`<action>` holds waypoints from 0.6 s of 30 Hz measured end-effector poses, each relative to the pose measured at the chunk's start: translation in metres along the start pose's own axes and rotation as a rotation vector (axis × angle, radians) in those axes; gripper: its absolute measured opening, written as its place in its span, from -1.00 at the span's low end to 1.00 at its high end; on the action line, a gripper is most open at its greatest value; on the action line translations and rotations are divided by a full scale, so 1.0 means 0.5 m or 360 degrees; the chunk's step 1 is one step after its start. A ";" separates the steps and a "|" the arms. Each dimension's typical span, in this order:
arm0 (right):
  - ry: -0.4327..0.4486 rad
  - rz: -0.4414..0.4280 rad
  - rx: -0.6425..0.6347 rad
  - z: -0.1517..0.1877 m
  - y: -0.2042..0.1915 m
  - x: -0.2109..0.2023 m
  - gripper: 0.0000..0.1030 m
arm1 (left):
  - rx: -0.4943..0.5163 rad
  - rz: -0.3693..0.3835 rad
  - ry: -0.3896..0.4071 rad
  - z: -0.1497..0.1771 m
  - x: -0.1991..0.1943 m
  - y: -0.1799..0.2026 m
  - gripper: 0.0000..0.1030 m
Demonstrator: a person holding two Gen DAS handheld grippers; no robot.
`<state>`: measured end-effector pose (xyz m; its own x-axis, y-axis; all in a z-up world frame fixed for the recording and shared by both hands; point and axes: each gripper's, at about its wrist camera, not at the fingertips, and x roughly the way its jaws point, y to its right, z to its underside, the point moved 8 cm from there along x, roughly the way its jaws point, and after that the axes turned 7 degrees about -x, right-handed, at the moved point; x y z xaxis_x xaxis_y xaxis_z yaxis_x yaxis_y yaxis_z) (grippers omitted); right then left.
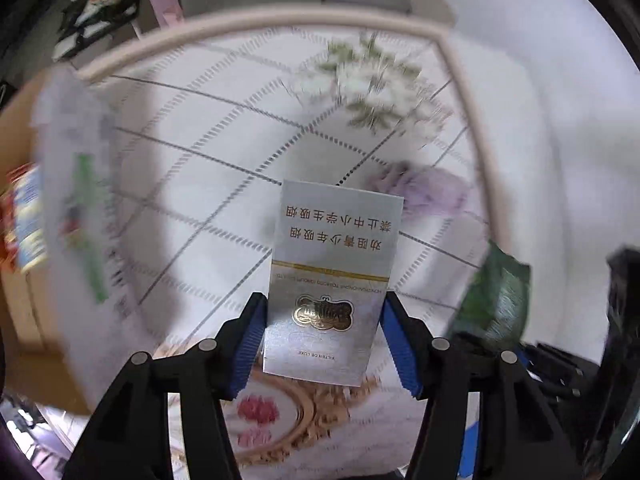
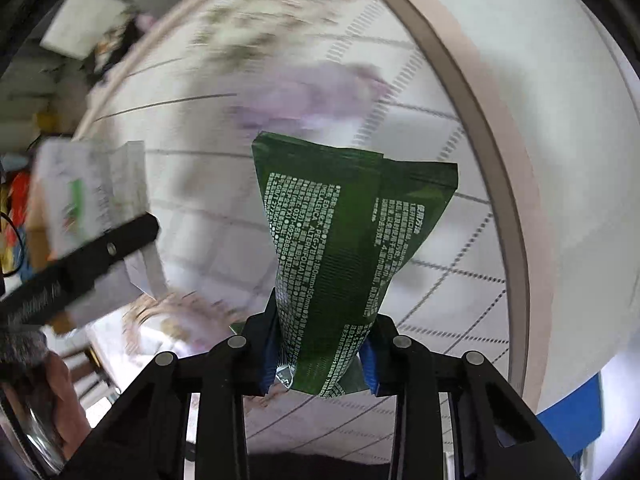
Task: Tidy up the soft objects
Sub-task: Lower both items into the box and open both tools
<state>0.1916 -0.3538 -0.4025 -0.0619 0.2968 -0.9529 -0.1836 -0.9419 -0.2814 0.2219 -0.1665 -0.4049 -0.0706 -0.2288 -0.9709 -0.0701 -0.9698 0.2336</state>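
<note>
My left gripper (image 1: 322,308) is shut on a silver cigarette pack (image 1: 332,280) with gold trim and holds it above a white quilted cloth (image 1: 208,128) with a grid pattern. My right gripper (image 2: 318,344) is shut on a soft green packet (image 2: 344,236) with white print, squeezed at its lower end. That green packet also shows at the right in the left wrist view (image 1: 496,304). A lilac soft object (image 1: 424,192) lies on the cloth ahead; in the right wrist view it is blurred (image 2: 312,96).
A beige rim (image 1: 256,24) borders the cloth. A white pack with green print (image 1: 76,208) stands at the left by a cardboard box (image 1: 16,120). The left gripper's black body (image 2: 80,264) crosses the right wrist view. Clutter lies beyond the rim.
</note>
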 end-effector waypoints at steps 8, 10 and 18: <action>0.0206 -0.0031 -0.0421 0.043 -0.297 -0.151 -0.33 | -0.0070 -0.0035 0.0356 -0.018 -0.304 -0.112 0.07; 0.0241 -0.0010 -0.0511 0.055 -0.379 -0.161 -0.33 | -0.0083 -0.0086 0.0419 0.002 -0.357 -0.157 0.07; 0.0263 -0.0012 -0.0696 0.103 -0.622 -0.148 -0.33 | -0.0158 -0.0190 0.0536 0.038 -0.470 -0.336 0.07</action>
<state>0.2026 -0.0745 -0.2385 0.1012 0.3084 -0.9459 0.2496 -0.9282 -0.2759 0.2314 0.0515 -0.2149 0.2652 -0.1126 -0.9576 0.0399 -0.9910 0.1276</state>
